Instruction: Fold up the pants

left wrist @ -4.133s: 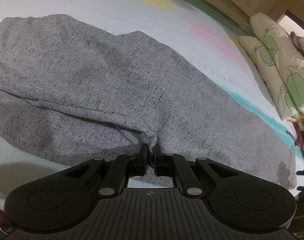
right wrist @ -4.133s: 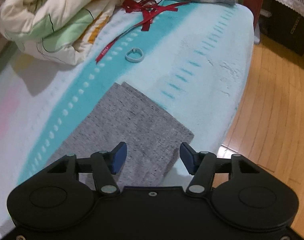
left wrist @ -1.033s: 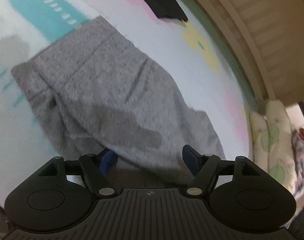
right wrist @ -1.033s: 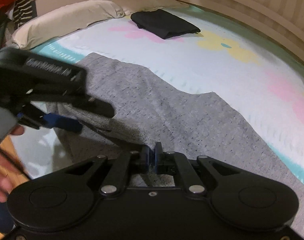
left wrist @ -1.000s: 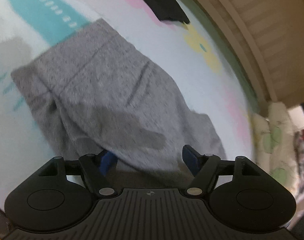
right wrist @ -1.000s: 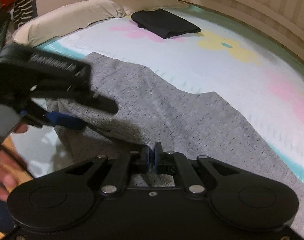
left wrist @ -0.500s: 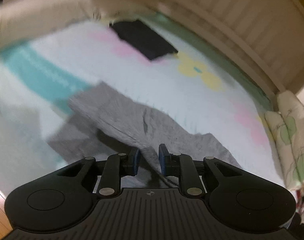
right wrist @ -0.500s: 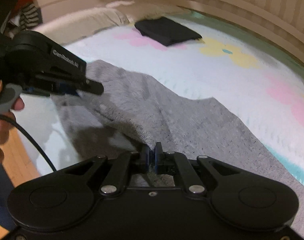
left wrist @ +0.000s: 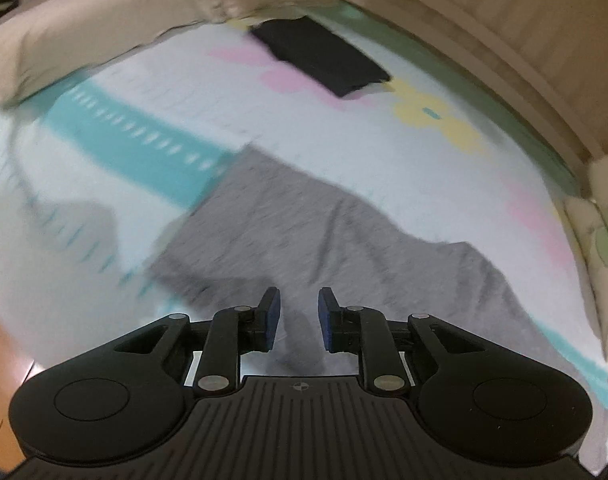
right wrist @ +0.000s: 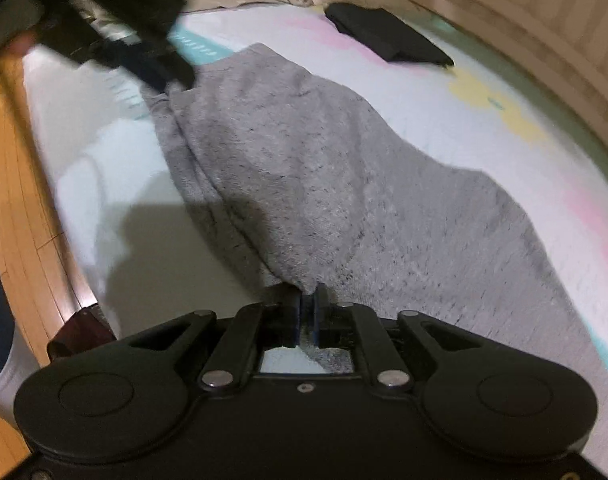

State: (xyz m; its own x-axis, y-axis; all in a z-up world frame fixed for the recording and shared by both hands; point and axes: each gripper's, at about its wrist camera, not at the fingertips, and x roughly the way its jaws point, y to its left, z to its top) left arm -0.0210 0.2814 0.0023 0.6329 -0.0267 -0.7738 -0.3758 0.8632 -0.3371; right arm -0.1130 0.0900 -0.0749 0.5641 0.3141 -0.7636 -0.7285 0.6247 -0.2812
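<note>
The grey pants [right wrist: 343,184] lie folded over on the bed sheet [right wrist: 124,220], and they also show in the left wrist view [left wrist: 304,248]. My right gripper [right wrist: 307,312] is shut on the near edge of the pants. My left gripper [left wrist: 300,312] has its jaws a little apart over the pants, with grey cloth showing in the gap and no clear grip. In the right wrist view the left gripper [right wrist: 152,60] is a dark blur at the far left end of the pants.
A folded black garment [left wrist: 323,60] lies far on the sheet [left wrist: 104,128], also in the right wrist view [right wrist: 387,40]. A beige pillow [left wrist: 84,52] lies at the far left. A patterned pillow [left wrist: 599,248] is at right. Wooden floor [right wrist: 8,160] borders the bed's left edge.
The left gripper went from wide open to nearly shut and now stands a little wider. It has swung up and away along the pants. The right gripper stays shut on the cloth.
</note>
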